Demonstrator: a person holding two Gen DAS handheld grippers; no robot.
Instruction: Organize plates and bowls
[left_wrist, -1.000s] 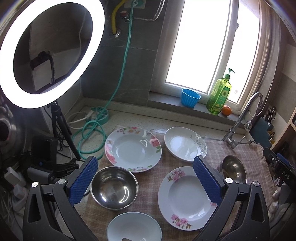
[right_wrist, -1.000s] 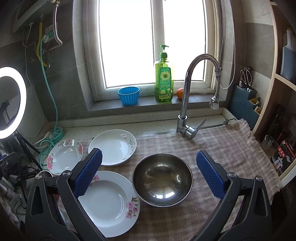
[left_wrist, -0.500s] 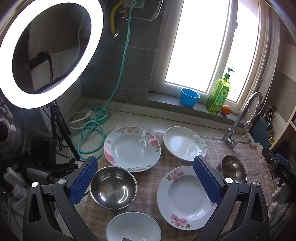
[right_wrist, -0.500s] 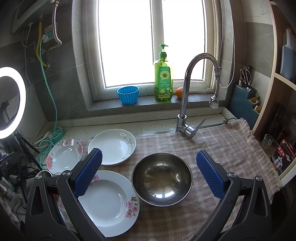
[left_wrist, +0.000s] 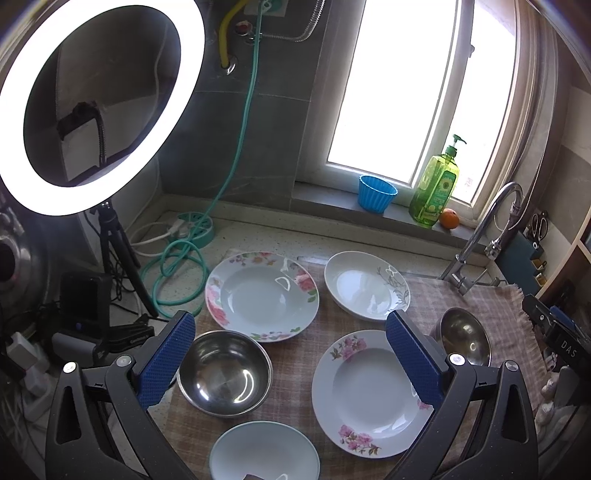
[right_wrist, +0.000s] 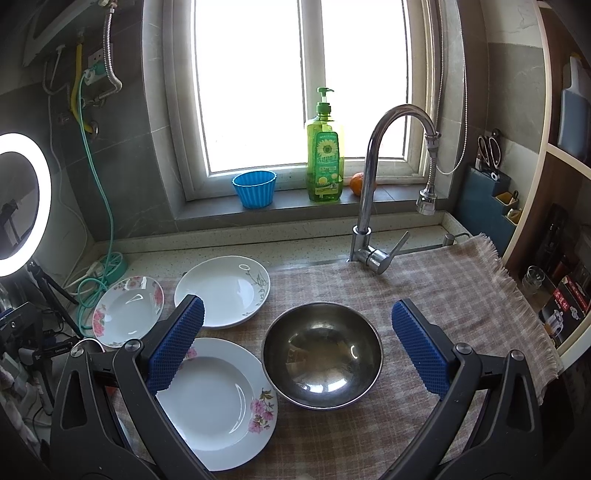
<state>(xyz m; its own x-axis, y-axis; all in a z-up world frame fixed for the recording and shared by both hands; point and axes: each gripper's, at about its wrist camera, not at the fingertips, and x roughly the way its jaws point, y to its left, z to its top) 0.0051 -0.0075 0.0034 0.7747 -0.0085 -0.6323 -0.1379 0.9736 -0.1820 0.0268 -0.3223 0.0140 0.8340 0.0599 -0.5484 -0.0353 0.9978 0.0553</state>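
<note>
Left claw (left_wrist: 290, 360) wide open, holding nothing, hovering over the checked cloth (left_wrist: 295, 365) on the counter (left_wrist: 258, 236). Right claw (right_wrist: 297, 345) same: spread wide, empty, above the right steel bowl (right_wrist: 321, 356).

On the cloth, left view: big floral plate (left_wrist: 262, 295) far left, white plate with grey sprig (left_wrist: 365, 284) beside it, left steel bowl (left_wrist: 225, 373) near left, pink-flower plate (left_wrist: 369, 395) near right, pale bowl (left_wrist: 264, 454) at bottom edge, partly cut off. Right steel bowl (left_wrist: 465, 336) just beside the pink-flower plate's rim, partly hidden behind the left claw's right finger.

Clutter: faucet (right_wrist: 373, 177) right behind the right steel bowl, spout arching overhead. Ring light (left_wrist: 99, 99) on tripod at left, green hose (left_wrist: 177, 273) coiled near the floral plate. Sill: blue cup (right_wrist: 255, 188), soap bottle (right_wrist: 325, 155), orange (right_wrist: 356, 183).
</note>
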